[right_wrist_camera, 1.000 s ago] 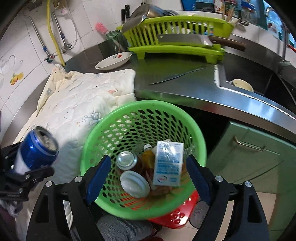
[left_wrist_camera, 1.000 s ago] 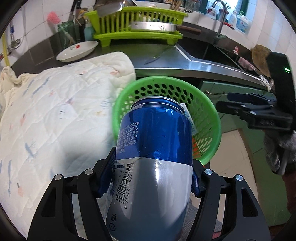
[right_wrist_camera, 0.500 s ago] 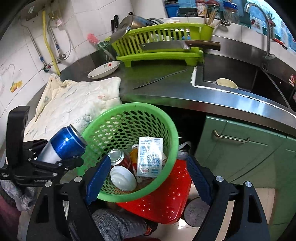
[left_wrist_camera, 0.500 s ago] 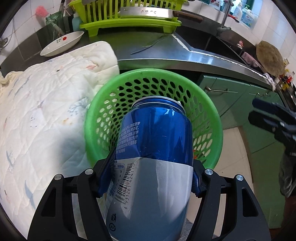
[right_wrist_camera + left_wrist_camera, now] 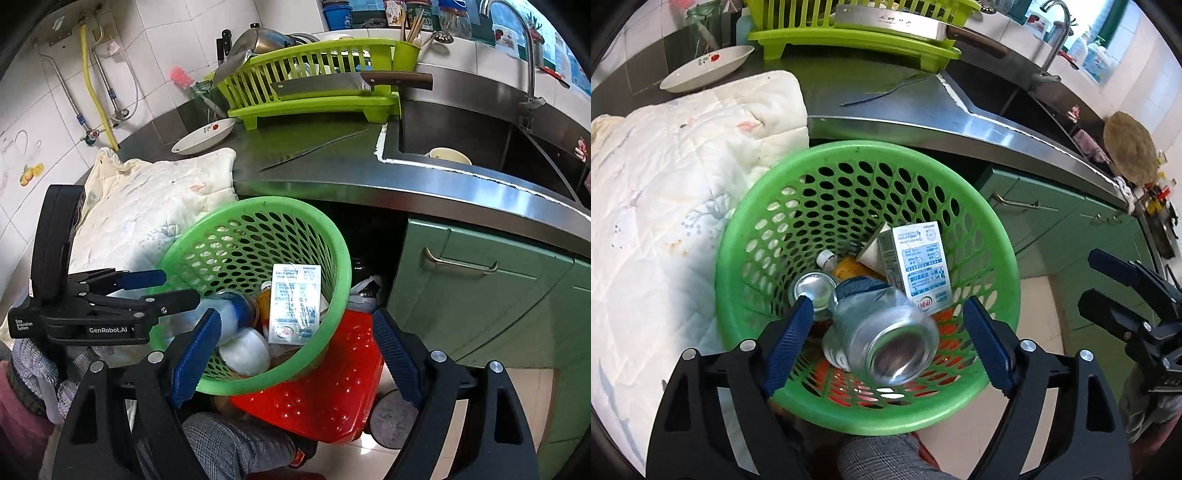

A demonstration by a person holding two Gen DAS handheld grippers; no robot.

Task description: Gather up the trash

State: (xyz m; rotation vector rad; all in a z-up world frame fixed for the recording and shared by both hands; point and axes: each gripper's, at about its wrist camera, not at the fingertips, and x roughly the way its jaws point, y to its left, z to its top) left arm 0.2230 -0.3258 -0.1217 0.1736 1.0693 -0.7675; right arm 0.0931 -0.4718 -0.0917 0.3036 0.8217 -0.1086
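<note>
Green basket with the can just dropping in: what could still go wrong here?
1. The blue and silver can is blurred between the just-opening jaws of the left hand-held gripper; it may bounce off the milk carton and out.
2. The green basket sits tilted on a red stool and could tip.
3. The right hand-held gripper is open close to the rim and may nudge it.

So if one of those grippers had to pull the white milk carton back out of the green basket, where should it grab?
Probably the milk carton by its top end, coming from above: it leans upright against the basket wall, narrow sides exposed, bottom buried among cans.
</note>
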